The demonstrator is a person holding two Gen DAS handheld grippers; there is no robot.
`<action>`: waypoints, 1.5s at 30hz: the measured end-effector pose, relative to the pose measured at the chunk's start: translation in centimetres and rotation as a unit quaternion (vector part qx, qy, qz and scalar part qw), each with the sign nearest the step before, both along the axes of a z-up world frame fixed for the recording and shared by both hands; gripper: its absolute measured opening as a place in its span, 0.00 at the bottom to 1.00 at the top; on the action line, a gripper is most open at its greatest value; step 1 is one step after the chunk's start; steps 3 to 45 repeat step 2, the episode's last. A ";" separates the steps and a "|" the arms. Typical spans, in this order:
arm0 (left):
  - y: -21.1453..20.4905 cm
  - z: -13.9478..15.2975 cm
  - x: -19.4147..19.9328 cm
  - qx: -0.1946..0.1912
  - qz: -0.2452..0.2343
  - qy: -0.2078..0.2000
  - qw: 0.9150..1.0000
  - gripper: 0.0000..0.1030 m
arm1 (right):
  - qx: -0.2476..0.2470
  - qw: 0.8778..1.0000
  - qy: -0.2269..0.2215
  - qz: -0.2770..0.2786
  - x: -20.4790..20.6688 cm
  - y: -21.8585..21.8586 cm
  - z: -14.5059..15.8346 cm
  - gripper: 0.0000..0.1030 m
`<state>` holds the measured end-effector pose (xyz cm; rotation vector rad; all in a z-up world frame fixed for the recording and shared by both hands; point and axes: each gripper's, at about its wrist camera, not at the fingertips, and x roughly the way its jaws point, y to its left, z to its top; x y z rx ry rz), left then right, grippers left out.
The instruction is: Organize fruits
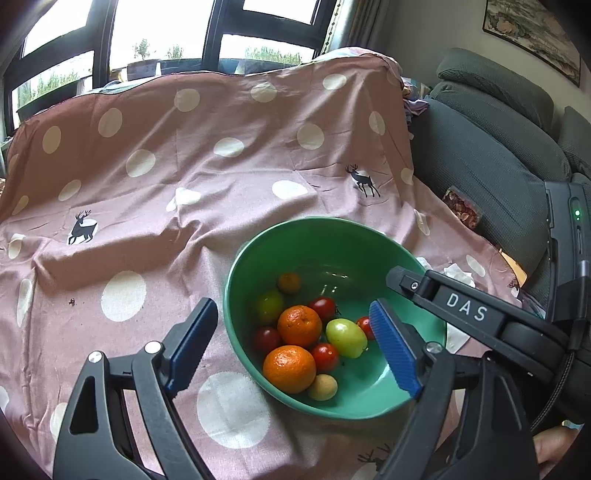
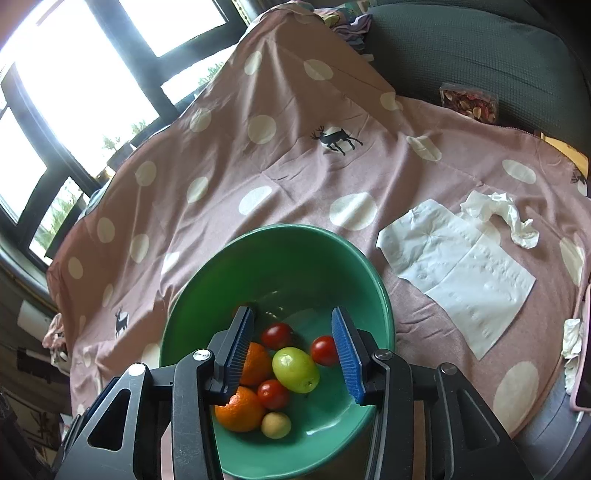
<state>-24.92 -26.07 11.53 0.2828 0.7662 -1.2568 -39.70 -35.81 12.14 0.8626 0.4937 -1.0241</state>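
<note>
My right gripper (image 2: 295, 354) hovers over the green bowl (image 2: 207, 295), left gripper (image 1: 295, 347) alongside, both jaws open, empty; two large oranges (image 1: 300, 325).

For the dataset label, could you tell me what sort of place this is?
Most likely a home living room: a grey sofa, a framed picture and large windows.

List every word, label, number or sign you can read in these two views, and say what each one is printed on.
"DAS": white capitals on the black finger arm of the right hand-held gripper, seen in the left wrist view above the green bowl.
Framed picture on the wall: any writing is too small to read.
Pink tablecloth: only dots and deer figures, no text.
Right wrist view: no readable text.
</note>
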 end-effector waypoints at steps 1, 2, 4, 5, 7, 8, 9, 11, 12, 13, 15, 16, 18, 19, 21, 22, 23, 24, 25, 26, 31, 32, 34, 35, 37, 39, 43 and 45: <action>0.1 0.0 0.1 0.000 0.001 0.003 1.000 0.82 | 0.000 1.000 0.000 0.000 0.0 0.0 0.0 0.48; 0.1 0.0 0.2 0.000 0.003 0.006 1.000 0.82 | 0.001 1.000 0.001 0.000 0.0 0.0 0.0 0.48; 0.1 0.0 0.2 0.000 0.003 0.006 1.000 0.82 | 0.001 1.000 0.001 0.000 0.0 0.0 0.0 0.48; 0.1 0.0 0.2 0.000 0.003 0.006 1.000 0.82 | 0.001 1.000 0.001 0.000 0.0 0.0 0.0 0.48; 0.1 0.0 0.2 0.000 0.003 0.006 1.000 0.82 | 0.001 1.000 0.001 0.000 0.0 0.0 0.0 0.48; 0.1 0.0 0.2 0.000 0.003 0.006 1.000 0.82 | 0.001 1.000 0.001 0.000 0.0 0.0 0.0 0.48; 0.1 0.0 0.2 0.000 0.003 0.006 1.000 0.82 | 0.001 1.000 0.001 0.000 0.0 0.0 0.0 0.48; 0.1 0.0 0.2 0.000 0.003 0.006 1.000 0.82 | 0.001 1.000 0.001 0.000 0.0 0.0 0.0 0.48; 0.1 0.0 0.2 0.000 0.003 0.006 1.000 0.82 | 0.001 1.000 0.001 0.000 0.0 0.0 0.0 0.48; 0.1 0.0 0.2 0.000 0.003 0.006 1.000 0.82 | 0.001 1.000 0.001 0.000 0.0 0.0 0.0 0.48; 0.1 0.0 0.2 0.000 0.003 0.006 1.000 0.82 | 0.001 1.000 0.001 0.000 0.0 0.0 0.0 0.48; 0.1 0.0 0.2 0.000 0.003 0.006 1.000 0.82 | 0.001 1.000 0.001 0.000 0.0 0.0 0.0 0.48; 0.1 0.0 0.2 0.000 0.003 0.006 1.000 0.82 | 0.001 1.000 0.001 0.000 0.0 0.0 0.0 0.48; 0.1 0.0 0.2 0.000 0.003 0.006 1.000 0.82 | 0.001 1.000 0.001 0.000 0.0 0.0 0.0 0.48; 0.1 0.0 0.2 0.000 0.003 0.006 1.000 0.82 | 0.001 1.000 0.001 0.000 0.0 0.0 0.0 0.48; 0.1 0.0 0.2 0.000 0.003 0.006 1.000 0.82 | 0.001 1.000 0.001 0.000 0.0 0.0 0.0 0.48; 0.1 0.0 0.2 0.000 0.003 0.006 1.000 0.82 | 0.001 1.000 0.001 0.000 0.0 0.0 0.0 0.48; 0.1 0.0 0.2 0.000 0.003 0.006 1.000 0.82 | 0.001 1.000 0.001 0.000 0.0 0.0 0.0 0.48; 0.1 0.0 0.2 0.000 0.003 0.006 1.000 0.82 | 0.001 1.000 0.001 0.000 0.0 0.0 0.0 0.48; 0.1 0.0 0.2 0.000 0.003 0.006 1.000 0.82 | 0.001 1.000 0.001 0.000 0.0 0.0 0.0 0.48; 0.1 0.0 0.2 0.000 0.003 0.006 1.000 0.82 | 0.001 1.000 0.001 0.000 0.0 0.0 0.0 0.48; 0.1 0.0 0.2 0.000 0.003 0.006 1.000 0.82 | 0.001 1.000 0.001 0.000 0.0 0.0 0.0 0.48; 0.1 0.0 0.2 0.000 0.003 0.006 1.000 0.82 | 0.001 1.000 0.001 0.000 0.0 0.0 0.0 0.48; 0.1 0.0 0.2 0.000 0.003 0.006 1.000 0.82 | 0.001 1.000 0.001 0.000 0.0 0.0 0.0 0.48; 0.1 0.0 0.2 0.000 0.003 0.006 1.000 0.82 | 0.001 1.000 0.001 0.000 0.0 0.0 0.0 0.48; 0.1 0.0 0.2 0.000 0.003 0.006 1.000 0.82 | 0.001 1.000 0.001 0.000 0.0 0.0 0.0 0.48; 0.1 0.0 0.2 0.000 0.003 0.006 1.000 0.82 | 0.001 1.000 0.001 0.000 0.0 0.0 0.0 0.48; 0.1 0.0 0.2 0.000 0.003 0.006 1.000 0.82 | 0.001 1.000 0.001 0.000 0.0 0.0 0.0 0.48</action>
